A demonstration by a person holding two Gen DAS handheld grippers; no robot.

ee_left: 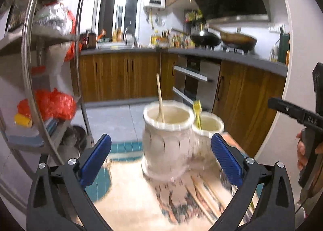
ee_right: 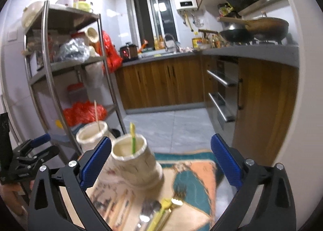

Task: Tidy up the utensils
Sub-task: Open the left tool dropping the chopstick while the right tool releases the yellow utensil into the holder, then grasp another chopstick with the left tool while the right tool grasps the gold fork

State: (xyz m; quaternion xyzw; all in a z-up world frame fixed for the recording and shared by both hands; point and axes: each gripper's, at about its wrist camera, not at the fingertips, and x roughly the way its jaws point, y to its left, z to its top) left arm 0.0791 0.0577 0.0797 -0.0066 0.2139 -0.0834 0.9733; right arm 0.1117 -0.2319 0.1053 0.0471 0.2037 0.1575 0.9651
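- On a patterned cloth (ee_left: 129, 186) in a home kitchen, two cream ceramic holders stood side by side, touching or nearly so; blur made it hard to tell.
- The bigger pot (ee_left: 166, 140) held one wooden stick (ee_left: 160, 98), leaning against its inner wall.
- The smaller pot (ee_right: 135, 162) held a yellow-green utensil (ee_right: 132, 140), standing nearly upright; its type could not be made out.
- More utensils (ee_right: 159, 210), among them a gold fork and a yellow-handled piece, lay blurred on the cloth in front of the smaller pot, seen from the right wrist.
- The left gripper (ee_left: 161, 160) stood with its blue pads spread wide, either side of the pots in the picture and gripping nothing.
- The right gripper (ee_right: 161, 162) was likewise spread wide and empty, the smaller pot just inside its left pad in the picture.
- Behind stood a steel rack (ee_right: 66, 65) with red bags, wooden cabinets (ee_right: 159, 85) and two woks (ee_right: 254, 29) on the hob.
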